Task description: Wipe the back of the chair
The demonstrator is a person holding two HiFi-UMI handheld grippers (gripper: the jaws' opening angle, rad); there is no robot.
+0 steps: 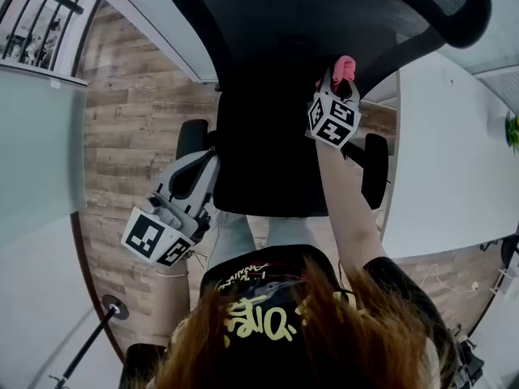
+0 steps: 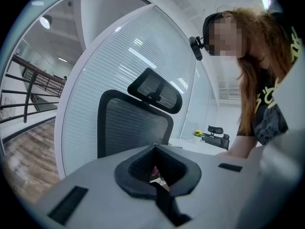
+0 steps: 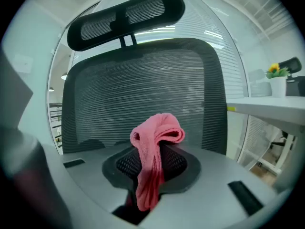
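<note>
Wood-plank floor (image 1: 130, 120) and a white desk (image 1: 454, 152) frame the head view, where the right tongs (image 1: 344, 81) are raised against the black chair back (image 1: 284, 79) with a pink cloth (image 1: 345, 65) at their tip. The left tongs (image 1: 197, 173) hang low beside the chair's armrest (image 1: 193, 136), apart from the backrest and bracing nothing. Seen from the left tongs' own camera, their jaws are closed together with nothing I can name between them. The chair back (image 2: 133, 123) and headrest (image 2: 155, 92) stand well ahead of them, before a glass wall. Seen from the right tongs' camera, the jaws are clamped on the cloth (image 3: 155, 156), which bunches into a narrow roll above the tips and trails down between them. The mesh (image 3: 143, 94) fills the view just ahead of the tips, though whether the cloth touches it I cannot tell. The main risks lie in that grip. A rolled cloth offers only a small wiping face, so strokes would likely leave strips unwiped, and the hard jaw tips could scrape or catch the mesh. Dragging across the ribbed weave may also tug the cloth loose. With nothing steadying the chair, pressure could swing or push it away.
</note>
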